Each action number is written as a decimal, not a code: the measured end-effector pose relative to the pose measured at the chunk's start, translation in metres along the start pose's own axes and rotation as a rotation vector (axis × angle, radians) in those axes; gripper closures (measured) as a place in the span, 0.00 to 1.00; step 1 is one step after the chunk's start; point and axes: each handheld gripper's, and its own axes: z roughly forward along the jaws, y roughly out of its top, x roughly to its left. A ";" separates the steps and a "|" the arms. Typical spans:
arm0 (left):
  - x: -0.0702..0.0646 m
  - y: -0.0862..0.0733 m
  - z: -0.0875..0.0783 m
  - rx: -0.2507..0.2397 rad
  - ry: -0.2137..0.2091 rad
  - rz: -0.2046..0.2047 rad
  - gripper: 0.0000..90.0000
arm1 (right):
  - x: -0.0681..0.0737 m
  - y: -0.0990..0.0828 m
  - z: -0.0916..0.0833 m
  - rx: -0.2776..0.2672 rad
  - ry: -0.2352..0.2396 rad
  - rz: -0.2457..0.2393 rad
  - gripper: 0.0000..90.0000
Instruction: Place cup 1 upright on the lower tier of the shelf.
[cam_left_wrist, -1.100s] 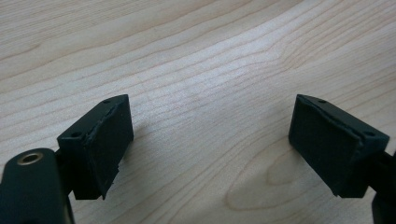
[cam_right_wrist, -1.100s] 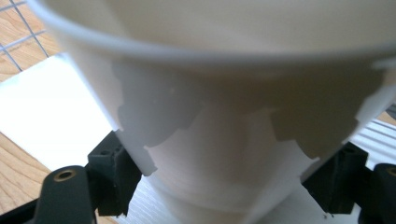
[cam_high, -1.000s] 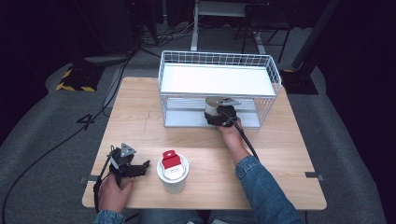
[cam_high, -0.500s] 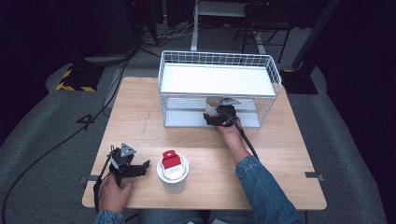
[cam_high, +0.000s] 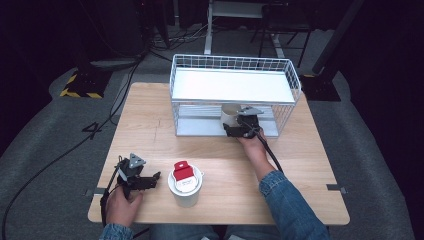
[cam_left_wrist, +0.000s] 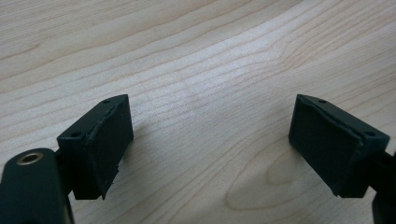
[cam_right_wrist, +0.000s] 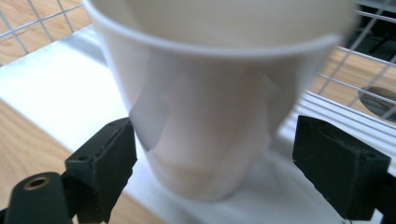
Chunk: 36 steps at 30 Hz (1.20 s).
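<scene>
Your right gripper (cam_high: 235, 127), jaws just opening, stands wide around the paper cup (cam_right_wrist: 210, 116), releasing it on the rack (cam_high: 235, 62) shelf at 12 o'clock. Your left gripper (cam_left_wrist: 210, 140) idles wide and empty at 7 o'clock.

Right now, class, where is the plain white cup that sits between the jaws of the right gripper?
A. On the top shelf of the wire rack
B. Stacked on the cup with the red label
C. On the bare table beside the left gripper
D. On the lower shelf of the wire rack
D: in the high view the right gripper reaches in under the top shelf of the wire rack, and the white cup stands on the lower shelf.
</scene>
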 end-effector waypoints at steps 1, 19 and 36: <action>0.000 0.000 0.000 0.000 0.000 0.000 0.16 | -0.001 -0.002 -0.004 -0.002 0.006 0.003 0.16; -0.001 0.003 0.004 0.015 0.002 0.002 0.09 | -0.023 -0.053 -0.134 0.003 0.105 -0.002 0.17; 0.000 0.005 0.005 0.015 0.000 -0.002 0.08 | -0.036 -0.106 -0.203 -0.003 0.162 -0.029 0.17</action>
